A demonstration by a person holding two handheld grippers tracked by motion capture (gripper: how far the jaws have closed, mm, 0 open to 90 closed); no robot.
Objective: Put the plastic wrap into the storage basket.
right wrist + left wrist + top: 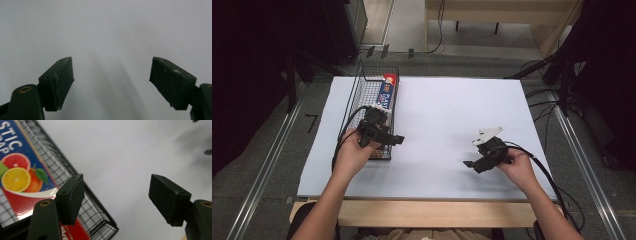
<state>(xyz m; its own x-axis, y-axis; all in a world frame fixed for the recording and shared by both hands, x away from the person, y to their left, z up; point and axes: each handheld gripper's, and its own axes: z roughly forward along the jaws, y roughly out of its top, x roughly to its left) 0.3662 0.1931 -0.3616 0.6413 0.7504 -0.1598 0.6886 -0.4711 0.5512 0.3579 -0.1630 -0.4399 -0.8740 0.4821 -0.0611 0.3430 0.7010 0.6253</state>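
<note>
A black wire basket (371,97) stands at the left of the white table top (447,115). In it lies a blue and red box (387,89) printed with citrus fruit. My left gripper (396,139) hovers at the basket's near right corner, jaws pointing right, open and holding nothing. In the left gripper view the left gripper (117,197) has the box (22,175) and the basket's rim (100,202) behind its left jaw. My right gripper (470,163) rests low at the right, open. The right gripper (112,80) in its own view faces bare white surface (105,30).
A white sheet covers the table, with a wooden edge (432,212) along the near side. Cables (343,125) trail from both grippers. Metal rails (267,165) run along the floor on either side.
</note>
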